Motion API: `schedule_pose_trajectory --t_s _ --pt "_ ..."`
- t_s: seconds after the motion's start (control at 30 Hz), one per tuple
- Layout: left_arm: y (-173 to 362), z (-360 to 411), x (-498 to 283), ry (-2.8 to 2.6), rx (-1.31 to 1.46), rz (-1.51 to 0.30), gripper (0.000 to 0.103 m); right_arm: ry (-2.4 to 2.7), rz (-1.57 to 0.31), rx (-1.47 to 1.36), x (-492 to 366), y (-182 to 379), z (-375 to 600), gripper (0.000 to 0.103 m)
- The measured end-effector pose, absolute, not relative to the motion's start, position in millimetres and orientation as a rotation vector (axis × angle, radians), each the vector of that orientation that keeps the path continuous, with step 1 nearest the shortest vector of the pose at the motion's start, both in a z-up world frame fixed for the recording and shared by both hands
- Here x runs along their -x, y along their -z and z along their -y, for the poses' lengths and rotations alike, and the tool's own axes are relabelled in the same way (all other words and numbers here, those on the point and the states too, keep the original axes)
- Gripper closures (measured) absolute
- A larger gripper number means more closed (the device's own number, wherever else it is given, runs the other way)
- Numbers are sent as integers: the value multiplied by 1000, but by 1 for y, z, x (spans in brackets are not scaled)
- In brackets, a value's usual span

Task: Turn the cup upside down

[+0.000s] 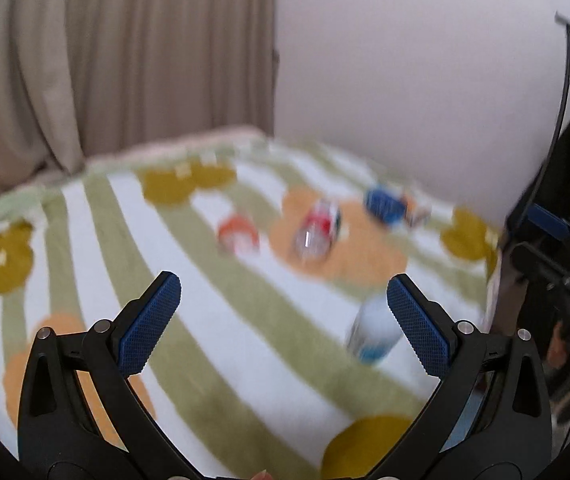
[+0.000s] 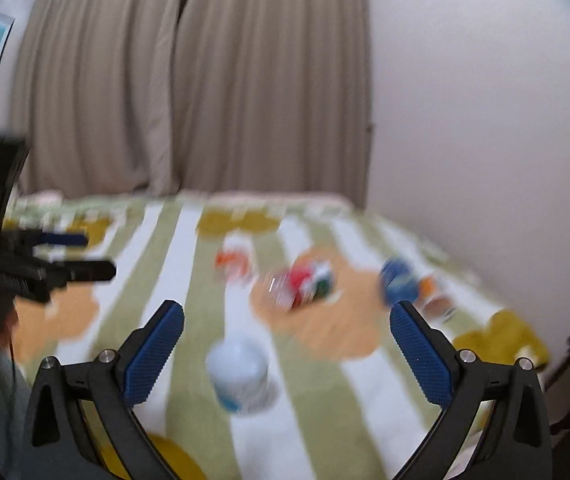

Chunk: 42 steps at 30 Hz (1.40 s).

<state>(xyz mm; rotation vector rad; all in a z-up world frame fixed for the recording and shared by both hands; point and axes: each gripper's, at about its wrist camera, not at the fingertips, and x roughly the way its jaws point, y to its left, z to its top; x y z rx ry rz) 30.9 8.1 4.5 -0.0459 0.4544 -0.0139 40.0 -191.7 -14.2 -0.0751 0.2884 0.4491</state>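
Note:
A white cup with blue print (image 2: 241,376) stands on the striped cloth, just ahead of my right gripper (image 2: 287,316) and a little left of its middle. It also shows in the left wrist view (image 1: 373,330), close beside the right finger. My left gripper (image 1: 283,288) is open and empty above the cloth. My right gripper is open and empty. Both views are blurred by motion.
Farther back on the green-and-white striped cloth (image 1: 221,320) lie a red-and-white cup (image 1: 239,234), a clear cup with red print (image 1: 317,232) and a blue cup (image 1: 385,202). Curtains and a white wall stand behind. The other gripper (image 1: 557,256) shows at the right edge.

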Motion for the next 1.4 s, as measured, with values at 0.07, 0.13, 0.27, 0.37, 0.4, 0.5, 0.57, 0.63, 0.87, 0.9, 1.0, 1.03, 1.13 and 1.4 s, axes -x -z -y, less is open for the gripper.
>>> schedule_pose_trajectory --t_s 0.07,0.13,0.27,0.37,0.4,0.5,0.57,0.63,0.87,0.9,1.0,1.03,1.13,1.4 --pt "-29 -2 -16 -17 31 -370 0 -405 -251 36 -27 -14 201 0" --pt "-53 5 1 -51 27 -284 0 -335 -231 30 -17 -31 206 0" --pt "-70 16 27 -94 21 -230 0 -184 -167 45 10 -49 217 0" --pt "-70 25 37 -124 -25 -224 0 -183 -181 31 16 -48 223 0" --pt "-70 28 40 -130 -42 -217 0 -181 -188 37 15 -47 223 0" --pt "-74 33 44 -134 -43 -207 0 -170 -198 43 18 -45 225 0" --pt "-75 35 48 -129 -35 -188 0 -181 -202 27 18 -44 225 0" --pt "-77 38 52 -140 -42 -170 0 -180 -204 19 19 -44 226 0" --pt "-78 44 53 -143 -41 -164 0 -160 -217 13 19 -44 227 0" --pt "-78 46 53 -144 -46 -163 0 -159 -218 10 19 -44 227 0" --pt "-77 46 54 -139 -46 -160 0 -158 -218 17 20 -43 228 0" --pt "-77 46 54 -134 -45 -160 0 -158 -216 18 20 -43 228 0" --pt "-78 44 53 -125 -37 -159 0 -159 -217 16 19 -43 229 0" --pt "-77 47 54 -98 -26 -158 0 -149 -213 -4 19 -43 234 0"
